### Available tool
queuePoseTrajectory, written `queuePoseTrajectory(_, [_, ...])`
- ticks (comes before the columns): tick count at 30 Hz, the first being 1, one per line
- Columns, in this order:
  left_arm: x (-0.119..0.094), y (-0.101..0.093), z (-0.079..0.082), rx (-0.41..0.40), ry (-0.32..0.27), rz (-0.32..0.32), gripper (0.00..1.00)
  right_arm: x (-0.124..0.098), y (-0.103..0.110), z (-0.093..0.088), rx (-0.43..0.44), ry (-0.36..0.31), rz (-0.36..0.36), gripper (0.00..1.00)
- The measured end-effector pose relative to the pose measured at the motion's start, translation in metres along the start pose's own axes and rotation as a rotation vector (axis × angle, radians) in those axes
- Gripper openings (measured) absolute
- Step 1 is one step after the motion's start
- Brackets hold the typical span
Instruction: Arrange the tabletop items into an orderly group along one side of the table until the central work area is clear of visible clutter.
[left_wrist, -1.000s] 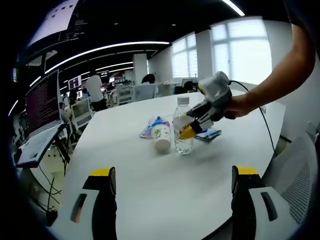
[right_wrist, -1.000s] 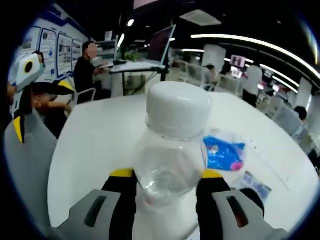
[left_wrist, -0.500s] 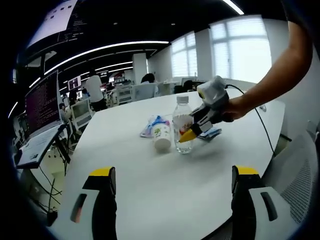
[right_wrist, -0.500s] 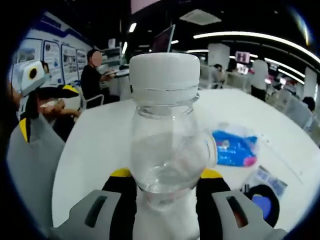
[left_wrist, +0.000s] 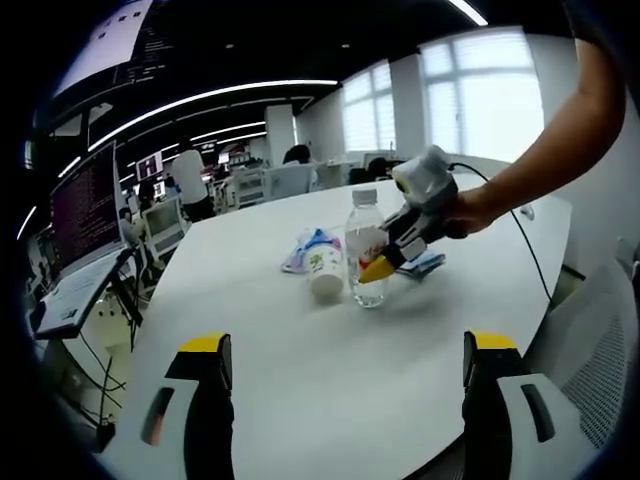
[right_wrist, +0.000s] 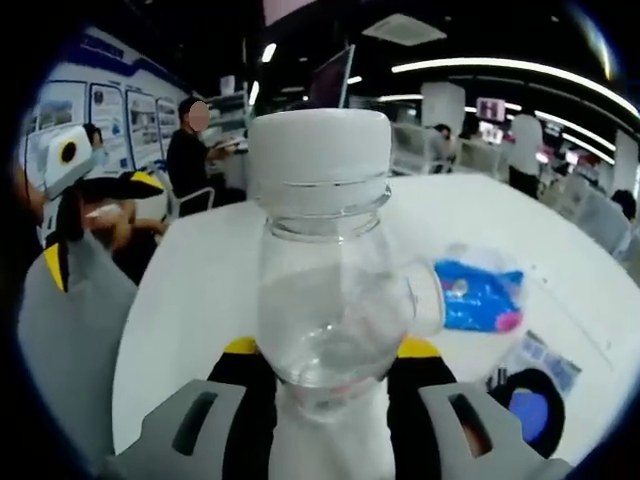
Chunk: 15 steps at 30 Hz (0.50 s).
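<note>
The clear bottle (left_wrist: 367, 250) stands upright near the middle of the white worktop (left_wrist: 300, 350), white cap on, with a little water low in its body. The right tongs (left_wrist: 378, 262) close on it from the side, a yellow-tipped jaw on each flank of its lower half. In the right gripper view the bottle (right_wrist: 325, 270) sits squarely between the two jaws, which press against it, so the grip looks made for carrying it upright rather than tipping it. Whether its base rests on the worktop or hangs just clear of it cannot be told.

Just beside the bottle, on its left in the left gripper view, lies a white cup (left_wrist: 324, 275) on its side, mouth toward the camera. Behind the cup is a blue and pink packet (left_wrist: 308, 248), and a small blue item (left_wrist: 420, 263) lies on the far side of the right tongs. In the right gripper view the packet (right_wrist: 480, 295) lies beyond the bottle, with a dark round blue-centred thing (right_wrist: 528, 402) nearer the jaws.

All of this still clutters the centre, so the tidying seems barely begun, with the bottle as the first piece to go to one edge.

The left tongs (left_wrist: 340, 395) hang well back at the near edge, jaws wide apart and holding nothing, probably kept out of the way, free for the cup afterwards.
</note>
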<state>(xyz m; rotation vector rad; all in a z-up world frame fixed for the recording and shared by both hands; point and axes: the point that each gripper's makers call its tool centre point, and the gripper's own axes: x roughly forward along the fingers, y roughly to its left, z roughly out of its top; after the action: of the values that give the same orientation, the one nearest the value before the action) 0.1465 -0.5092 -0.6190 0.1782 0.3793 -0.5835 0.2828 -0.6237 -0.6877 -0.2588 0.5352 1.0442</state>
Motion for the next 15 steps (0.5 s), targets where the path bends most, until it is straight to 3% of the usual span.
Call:
queuePoseTrajectory(7, [-0.001,0.001,0.000,-0.002,0.000,0.003,0.97,0.000,0.009,0.005,0.028,0.002,0.002,0.38])
queuePoseTrajectory(15, [-0.002,0.000,0.004,0.009,-0.022,0.003,0.98,-0.005,0.016,0.035,-0.029,-0.053,0.000,0.38])
